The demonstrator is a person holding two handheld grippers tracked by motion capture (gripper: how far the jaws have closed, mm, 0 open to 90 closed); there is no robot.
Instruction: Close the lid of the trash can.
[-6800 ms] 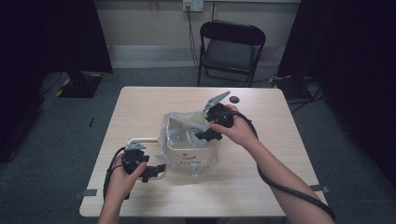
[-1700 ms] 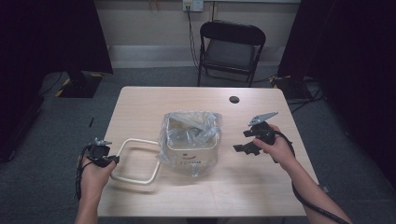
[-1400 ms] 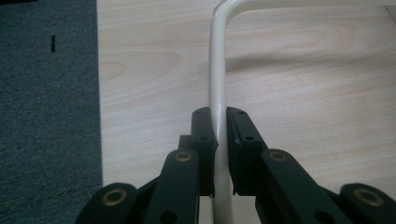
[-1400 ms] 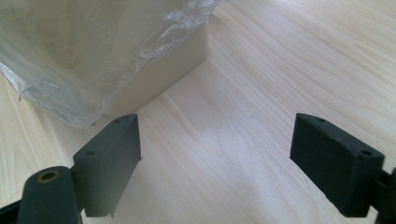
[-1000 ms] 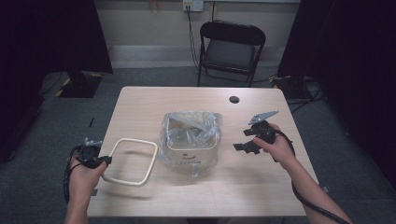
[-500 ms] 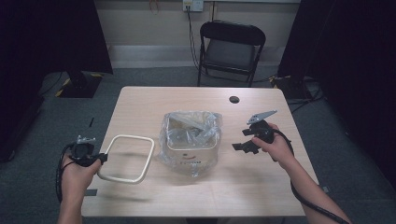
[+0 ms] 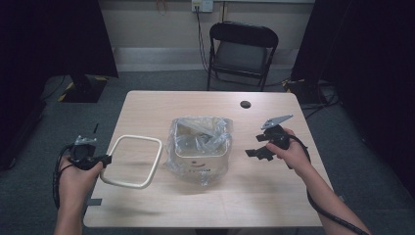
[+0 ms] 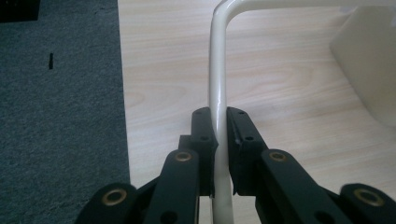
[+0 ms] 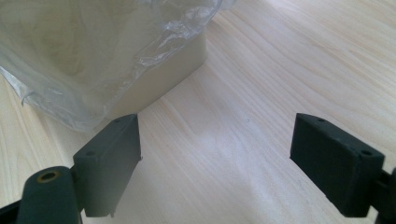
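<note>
A dark room, a pale wood table [image 7: 147, 103]. The left gripper [image 8: 220, 135] is clamped on one side of the cream ring [image 7: 133, 161], which sticks out ahead of its jaws. It looks light, stiff and smooth, so hold tight. The right gripper [image 9: 215, 163] is wide apart, near the bagged bin [image 7: 198, 147].

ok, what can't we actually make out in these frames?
- Inside of the bin: high view, the crumpled plastic liner covers it.
- Print on the bin's front: high view, too small to read.
- Small dark disc on the table: high view, too small to identify.
- Ring frame beyond its near corner: left gripper view, cut off by the top edge; the left hand-held gripper hides the clamped stretch.
</note>
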